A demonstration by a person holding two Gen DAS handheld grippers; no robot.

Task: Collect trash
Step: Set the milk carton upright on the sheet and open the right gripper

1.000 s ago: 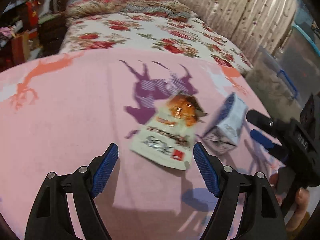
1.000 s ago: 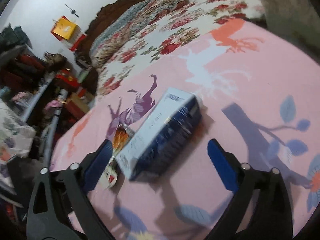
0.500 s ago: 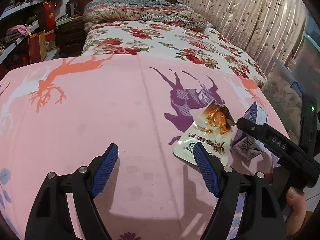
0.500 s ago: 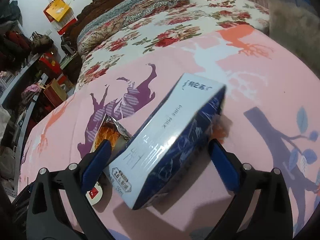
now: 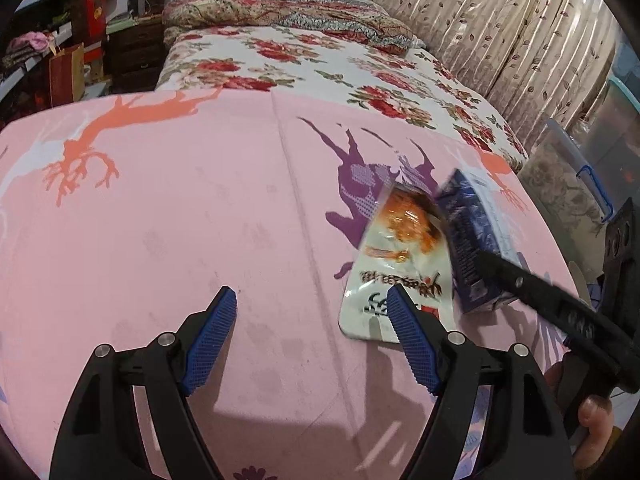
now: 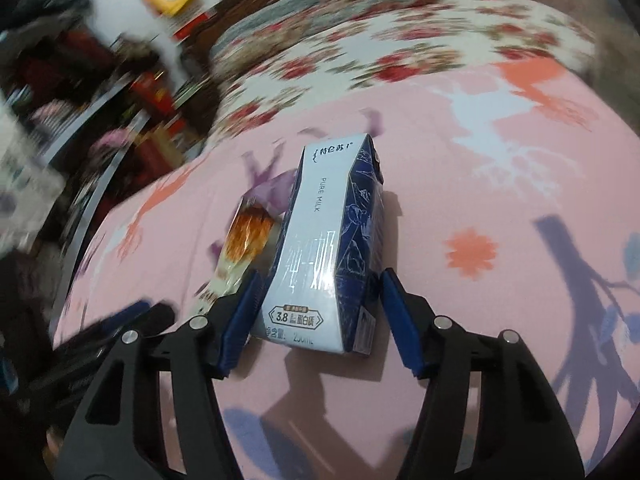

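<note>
A blue and white milk carton (image 6: 328,248) lies on the pink bedspread (image 6: 480,184), its near end between the fingers of my right gripper (image 6: 320,312). The jaws stand close on both sides of the carton; the left pad touches it and a small gap shows on the right. The carton also shows in the left wrist view (image 5: 472,240), with the right gripper's arm (image 5: 560,308) across it. A white and orange snack wrapper (image 5: 400,272) lies flat just left of the carton, also seen in the right wrist view (image 6: 240,256). My left gripper (image 5: 312,336) is open and empty, its right finger over the wrapper's near edge.
A floral bed cover (image 5: 320,68) and pillows (image 5: 280,8) lie beyond the pink spread. Curtains (image 5: 520,40) hang at the right, with plastic storage boxes (image 5: 580,184) beside the bed. Cluttered shelves (image 5: 48,48) stand at the left.
My right gripper has moved in around the carton and narrowed its jaws, and the carton has turned end-on to it. My left gripper has drawn closer to the wrapper.
</note>
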